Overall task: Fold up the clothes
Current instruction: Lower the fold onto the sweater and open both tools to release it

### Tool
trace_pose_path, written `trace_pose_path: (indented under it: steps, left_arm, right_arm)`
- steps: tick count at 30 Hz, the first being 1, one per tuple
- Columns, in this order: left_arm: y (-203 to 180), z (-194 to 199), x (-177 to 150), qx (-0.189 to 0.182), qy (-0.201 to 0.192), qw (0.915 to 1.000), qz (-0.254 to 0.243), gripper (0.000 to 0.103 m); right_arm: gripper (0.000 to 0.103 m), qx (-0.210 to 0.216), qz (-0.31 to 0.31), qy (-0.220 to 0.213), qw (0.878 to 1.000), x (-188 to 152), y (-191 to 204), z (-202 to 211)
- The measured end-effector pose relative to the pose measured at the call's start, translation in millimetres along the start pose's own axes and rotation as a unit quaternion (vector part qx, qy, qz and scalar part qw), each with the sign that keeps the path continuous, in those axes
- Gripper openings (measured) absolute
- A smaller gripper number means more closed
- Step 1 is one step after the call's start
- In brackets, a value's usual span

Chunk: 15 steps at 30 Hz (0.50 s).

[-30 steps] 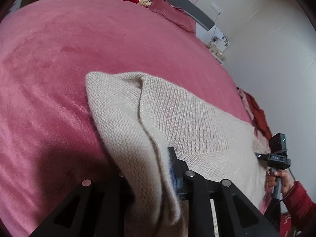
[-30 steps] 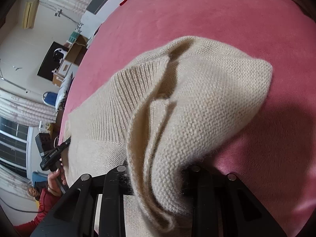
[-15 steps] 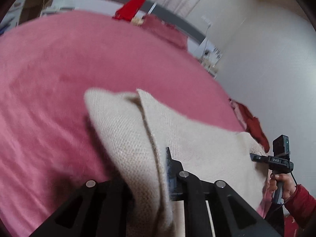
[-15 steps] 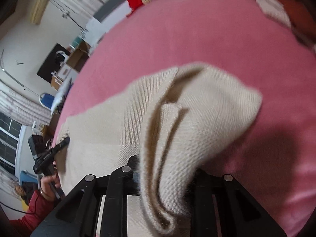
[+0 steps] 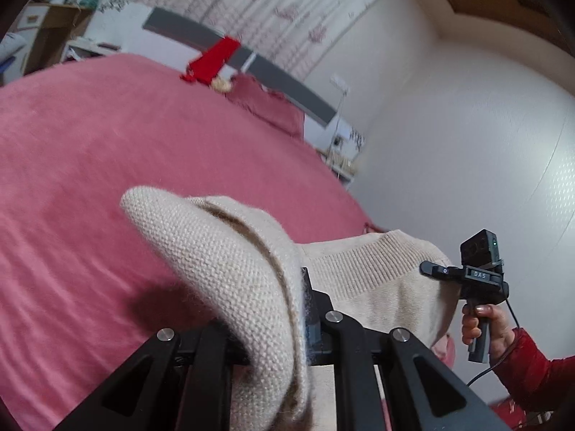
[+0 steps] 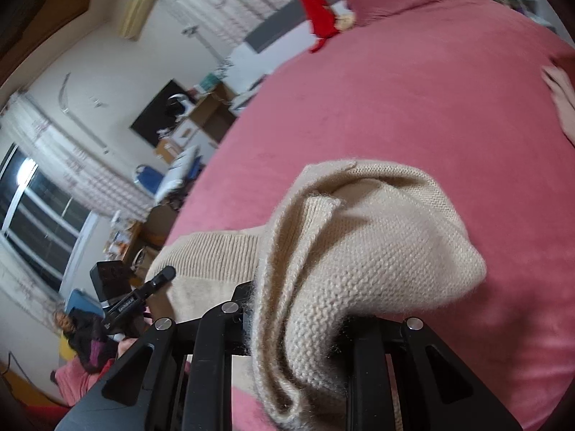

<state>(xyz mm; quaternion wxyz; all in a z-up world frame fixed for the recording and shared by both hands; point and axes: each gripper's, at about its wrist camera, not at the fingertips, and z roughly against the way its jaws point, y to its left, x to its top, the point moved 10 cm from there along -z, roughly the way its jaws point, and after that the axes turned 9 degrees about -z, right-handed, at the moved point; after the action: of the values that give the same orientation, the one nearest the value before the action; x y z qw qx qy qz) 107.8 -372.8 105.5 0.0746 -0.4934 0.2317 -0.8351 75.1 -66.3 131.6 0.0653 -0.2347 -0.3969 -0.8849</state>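
I count one cream sweater (image 5: 222,262) between my jaws, one pink bed (image 5: 90,151) ahead, one red cloth (image 5: 212,59) beyond.

1. I see a pink blanket (image 5: 107,165) covering the bed, filling most of both views.
2. A red cloth (image 5: 212,59) hangs over the grey headboard (image 5: 273,75) at the far end.
3. A pink pillow (image 5: 266,106) lies just beside the red cloth.
4. Patterned curtains (image 5: 273,10) hang behind the headboard.
5. From my right view, a window (image 6: 39,208) shows at the left, with a blue chair (image 6: 147,179) near it.
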Motion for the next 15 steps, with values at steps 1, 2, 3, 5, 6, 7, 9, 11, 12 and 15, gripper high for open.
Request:
trace_pose_path:
  steps: [1,2,3,5,6,7,9,11,12,15]
  left_arm:
    - [6,11,5,0.008,-0.009,0.9999,0.003,0.012]
    - [13,23,10,0.016,-0.018,0.9997,0.005,0.012]
    - [22,37,14,0.027,-0.026,0.9993,0.007,0.012]
    - [50,67,18,0.073,-0.032,0.9968,0.006,0.012]
    - [66,77,17,0.098,-0.029,0.9947,0.007,0.013]
    - [83,84,12,0.123,-0.02,0.9921,0.01,0.013]
    - [122,94,-3,0.179,0.005,0.9837,0.021,0.018]
    - [178,91,-35,0.251,0.059,0.965,0.047,0.021]
    - [203,88,-55,0.281,0.091,0.9531,0.069,0.021]
    - [243,86,-97,0.296,0.112,0.9377,0.145,0.022]
  right_arm:
    - [0.022,0.006,0.01,0.003,1.0,3,14,-4]
    - [0.022,0.015,0.02,0.007,1.0,8,31,-12]
    - [0.022,0.02,0.027,0.009,0.999,11,46,-22]
    - [0.022,0.027,0.046,0.017,0.998,20,73,-48]
    - [0.022,0.028,0.051,0.022,0.998,22,80,-60]
    - [0.022,0.03,0.051,0.029,0.998,21,86,-75]
    - [0.023,0.011,0.063,0.038,0.997,22,88,-116]
    - [0.027,-0.02,0.073,0.075,0.994,9,74,-171]
    - [0.035,-0.041,0.071,0.091,0.992,1,60,-197]
    - [0.04,-0.116,0.045,0.132,0.983,-24,9,-261]
